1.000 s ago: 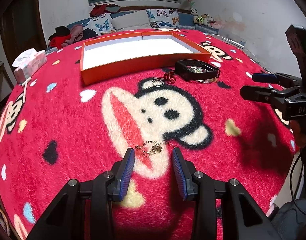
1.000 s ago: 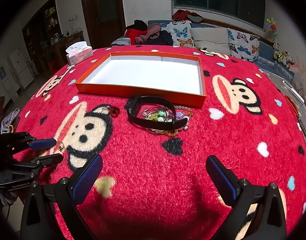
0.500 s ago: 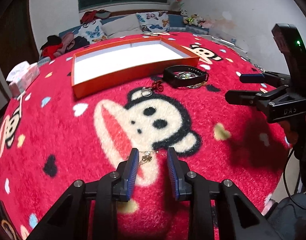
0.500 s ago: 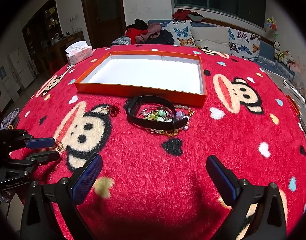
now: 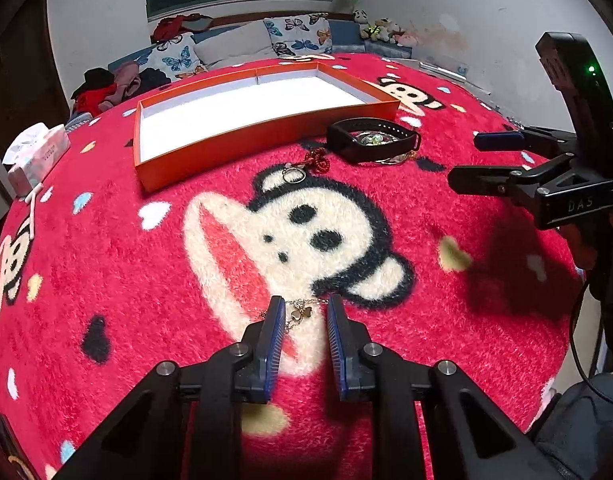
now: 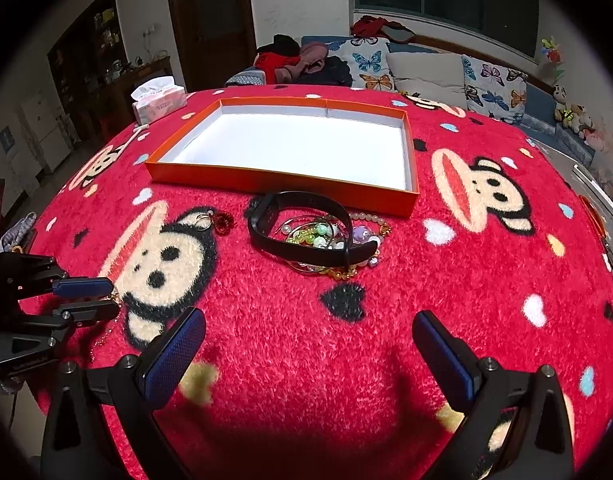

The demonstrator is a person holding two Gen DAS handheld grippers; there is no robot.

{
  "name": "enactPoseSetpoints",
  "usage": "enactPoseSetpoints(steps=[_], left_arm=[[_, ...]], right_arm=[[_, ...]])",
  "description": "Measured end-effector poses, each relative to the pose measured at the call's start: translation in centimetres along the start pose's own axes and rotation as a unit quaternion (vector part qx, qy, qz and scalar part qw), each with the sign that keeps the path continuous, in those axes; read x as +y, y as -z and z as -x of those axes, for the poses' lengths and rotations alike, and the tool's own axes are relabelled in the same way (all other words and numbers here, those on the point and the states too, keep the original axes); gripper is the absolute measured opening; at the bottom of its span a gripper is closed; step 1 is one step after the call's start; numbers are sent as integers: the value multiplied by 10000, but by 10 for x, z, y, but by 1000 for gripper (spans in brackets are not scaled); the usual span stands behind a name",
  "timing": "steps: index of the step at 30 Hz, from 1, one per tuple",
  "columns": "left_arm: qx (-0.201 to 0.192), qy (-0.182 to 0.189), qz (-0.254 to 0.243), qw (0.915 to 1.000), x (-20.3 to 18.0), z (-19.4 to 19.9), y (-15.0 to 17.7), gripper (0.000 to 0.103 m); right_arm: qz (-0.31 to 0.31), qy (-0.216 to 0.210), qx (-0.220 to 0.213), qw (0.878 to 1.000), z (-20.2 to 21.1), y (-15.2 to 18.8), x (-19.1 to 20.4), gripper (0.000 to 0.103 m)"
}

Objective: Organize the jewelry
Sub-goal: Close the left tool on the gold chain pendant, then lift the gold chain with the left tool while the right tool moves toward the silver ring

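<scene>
A thin gold chain with a small charm (image 5: 300, 313) lies on the red plush blanket, between the blue pads of my left gripper (image 5: 304, 300). Its jaws are closing, with a small gap still showing on each side of the chain. The right wrist view shows this gripper (image 6: 111, 298) low at the left edge. My right gripper (image 6: 308, 317) stands wide open above bare blanket, holding nothing. Farther back lie a black band (image 6: 306, 254) around a heap of beads and bangles (image 6: 314, 236), a red charm with a ring (image 6: 222, 222), and a shallow orange tray (image 6: 282, 180) with a white floor.
A tissue pack (image 5: 36, 156) sits at the blanket's far left edge. A sofa with butterfly cushions (image 6: 422, 68) and clothes runs along the back wall. The blanket's front edge drops away just below both grippers.
The left jaws have narrowed around the gold chain, and that gripper has rolled slightly. The right gripper has stayed where it was, wide open.
</scene>
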State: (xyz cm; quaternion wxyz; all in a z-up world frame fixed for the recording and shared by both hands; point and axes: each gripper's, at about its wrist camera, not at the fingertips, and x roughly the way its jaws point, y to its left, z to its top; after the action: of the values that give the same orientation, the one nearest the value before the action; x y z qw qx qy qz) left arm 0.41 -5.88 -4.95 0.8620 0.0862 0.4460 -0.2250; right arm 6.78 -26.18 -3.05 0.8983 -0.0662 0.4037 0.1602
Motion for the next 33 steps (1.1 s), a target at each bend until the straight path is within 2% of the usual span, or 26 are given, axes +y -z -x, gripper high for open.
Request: enactPoseSetpoints(steps=[7,11,18,22,27,33], left_arm=[[12,68,-54,10000,2,-2,0,22],[-33,-41,-171,9998,-2,-3,0,11],[-195,11,5,9998,1,6,-5,10],[-338,61,69,9994,3,18,-12,10],[-553,74,181,9983,9,32,-24,10],[-668,97,321,9972,21,45,-35,10]], right_arm=[[19,7,14,10000,-2,0,1,103],[21,6,-6,10000,-5,-2,0,103],[60,-54,-36,10000,-5,-9,-6,103],[-12,-238,-59,9997,-4,-16,-11,103],[74,-490,-68,9987,-6,-28,-6,89],[235,-598,-45,9979,-12,-34,1,80]])
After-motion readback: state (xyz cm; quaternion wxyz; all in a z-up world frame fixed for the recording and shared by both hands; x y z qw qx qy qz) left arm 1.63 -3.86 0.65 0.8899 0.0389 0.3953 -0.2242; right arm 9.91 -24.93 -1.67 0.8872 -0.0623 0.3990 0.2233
